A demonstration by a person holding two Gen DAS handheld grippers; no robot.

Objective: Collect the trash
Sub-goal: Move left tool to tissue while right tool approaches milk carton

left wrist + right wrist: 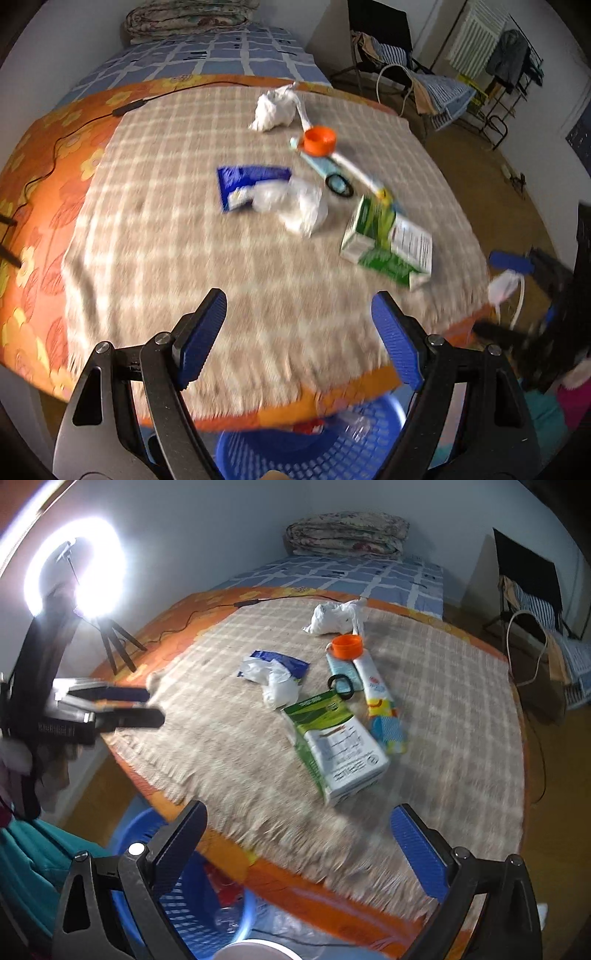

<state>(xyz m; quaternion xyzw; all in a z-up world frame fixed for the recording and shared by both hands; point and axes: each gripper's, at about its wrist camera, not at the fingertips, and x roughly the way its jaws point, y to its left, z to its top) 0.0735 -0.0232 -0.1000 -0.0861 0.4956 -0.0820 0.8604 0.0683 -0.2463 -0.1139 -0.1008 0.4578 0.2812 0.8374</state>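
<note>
Under the table edge [354, 391], a blue basket [369, 443] shows only partly.

Both wrist views tilt down over the near edge of the tabletop [184, 221] (left view from further left), sharing the green carton [388, 240] [332, 746] and the bed [332, 576] beyond.

Glaring ring light [75, 574] — motion blur, fisheye-warped dark edges

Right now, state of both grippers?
Left gripper: open, holding nothing.
Right gripper: open, holding nothing.
</note>
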